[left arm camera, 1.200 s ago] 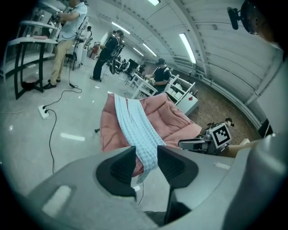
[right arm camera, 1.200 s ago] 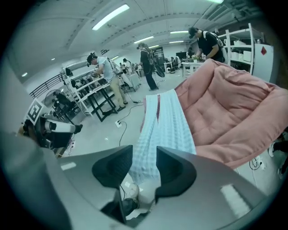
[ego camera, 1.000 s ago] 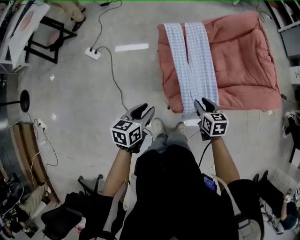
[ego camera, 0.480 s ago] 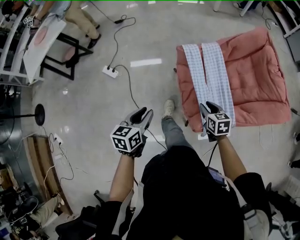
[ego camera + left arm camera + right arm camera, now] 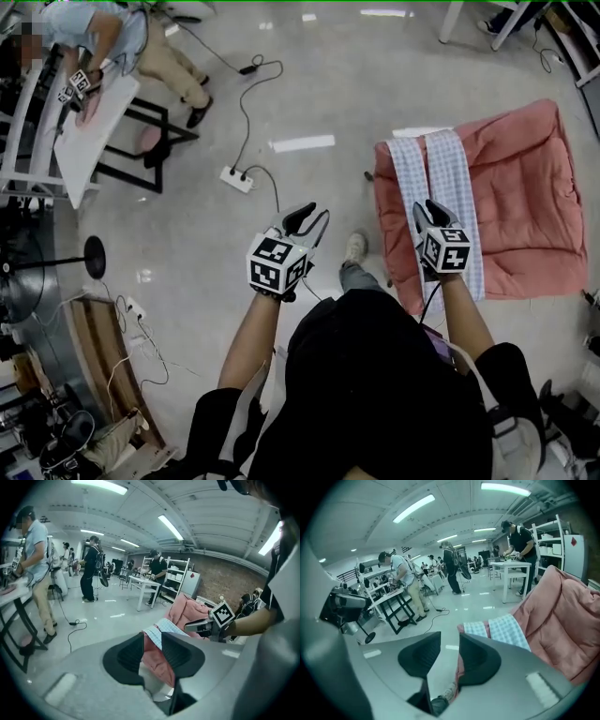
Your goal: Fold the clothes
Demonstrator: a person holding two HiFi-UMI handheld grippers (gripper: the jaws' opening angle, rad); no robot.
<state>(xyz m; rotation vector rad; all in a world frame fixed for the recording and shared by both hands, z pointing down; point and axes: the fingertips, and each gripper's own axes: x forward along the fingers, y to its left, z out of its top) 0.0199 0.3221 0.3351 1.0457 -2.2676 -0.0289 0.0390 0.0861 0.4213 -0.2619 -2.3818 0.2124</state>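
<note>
1. While the light blue-and-white checked trousers [image 5: 454, 178] are laid flat and lengthwise on the salmon-pink quilted blanket [image 5: 530, 197] spread on the floor, no fold is judged to have been started. The step in hand is read as the approach.
2. The left gripper [image 5: 311, 216] is held over bare floor, well apart from the trousers. Its jaws have just been closing to a narrow gap, and nothing is held between them.
3. The right gripper [image 5: 429, 208] is seen above the near end of the trousers, clear of the cloth. Its jaws have likewise been closing, and are narrow and empty.
4. Next move, as judged: the jaws are to be widened, both grippers lowered to the near-end corners, and the cloth pinched and carried over.
5. Counted: one pair of trousers (two legs), one blanket, two grippers.
</note>
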